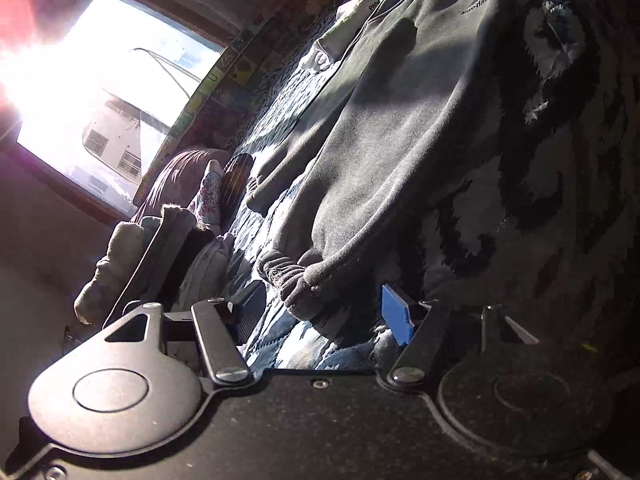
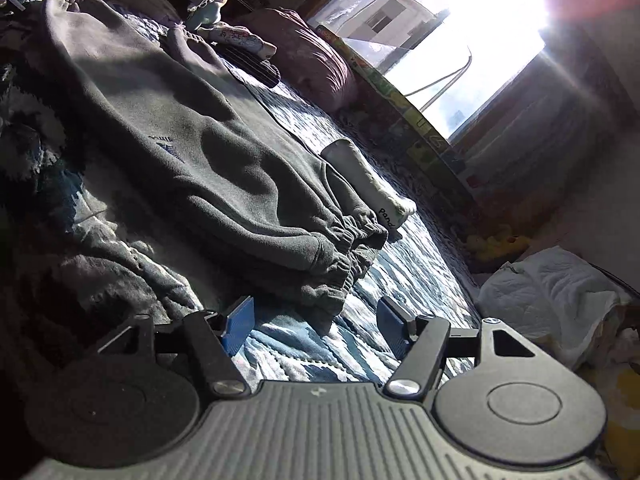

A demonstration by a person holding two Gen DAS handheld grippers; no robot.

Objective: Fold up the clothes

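Grey fleece sweatpants (image 1: 400, 120) lie stretched out flat on a blue patterned quilt (image 1: 304, 352). In the left wrist view their gathered leg cuffs (image 1: 292, 280) sit just ahead of my left gripper (image 1: 320, 316). Its jaws are open, with a cuff edge reaching in between the fingertips. In the right wrist view the sweatpants (image 2: 180, 152) end in an elastic waistband (image 2: 344, 248) close in front of my right gripper (image 2: 316, 322). That gripper is open over the quilt (image 2: 360, 344), the waistband's corner just at its fingertips.
A white sock (image 2: 372, 188) lies beside the waistband, the same sock (image 1: 356, 8) showing far off. A mauve pillow (image 2: 320, 64) and small garments (image 1: 192, 248) sit toward the bright window (image 2: 460, 40). White bedding (image 2: 552, 292) is heaped at the right.
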